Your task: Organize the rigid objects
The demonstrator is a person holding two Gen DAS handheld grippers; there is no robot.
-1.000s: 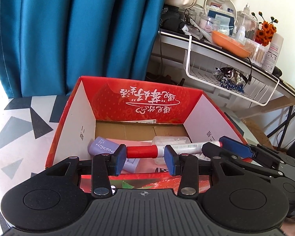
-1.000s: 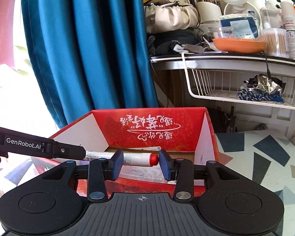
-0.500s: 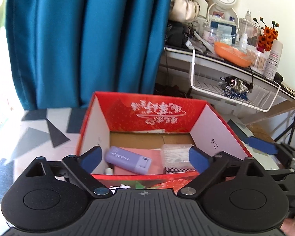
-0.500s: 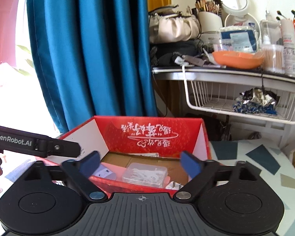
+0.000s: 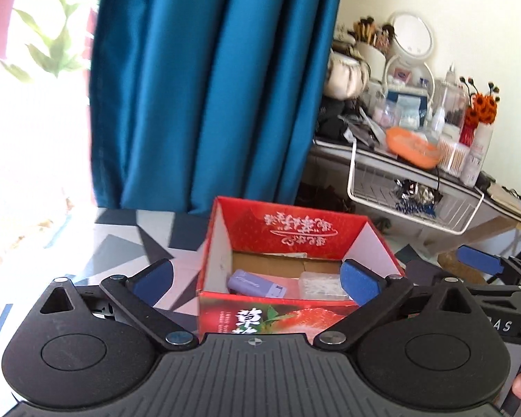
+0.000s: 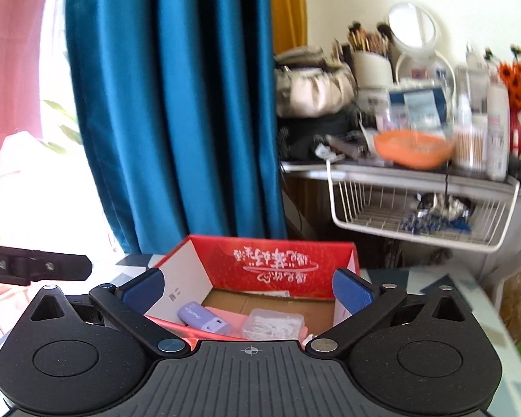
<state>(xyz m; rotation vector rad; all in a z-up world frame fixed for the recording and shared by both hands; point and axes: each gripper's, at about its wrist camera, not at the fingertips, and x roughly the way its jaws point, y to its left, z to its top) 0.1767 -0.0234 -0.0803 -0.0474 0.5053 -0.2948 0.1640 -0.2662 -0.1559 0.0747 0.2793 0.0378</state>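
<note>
A red strawberry-print cardboard box (image 5: 295,232) stands open on the patterned table; it also shows in the right wrist view (image 6: 278,260). Inside lie a lilac rectangular case (image 5: 251,283) (image 6: 203,318) and a clear plastic box (image 5: 321,281) (image 6: 272,321) on something pink. My left gripper (image 5: 257,279) is open and empty, held back above the box's near wall. My right gripper (image 6: 248,290) is open and empty above the box's near side. The white tube with the red cap is not visible in either view.
A blue curtain (image 5: 208,87) hangs behind the table. A cluttered shelf with an orange bowl (image 6: 413,147) and a white wire basket (image 6: 416,215) stands at the right. The right gripper's blue pad (image 5: 477,264) shows at the right of the left wrist view.
Both grippers held a white tube with a red cap over the box a second ago. Both have opened and drawn back and up. The tube is out of sight.
</note>
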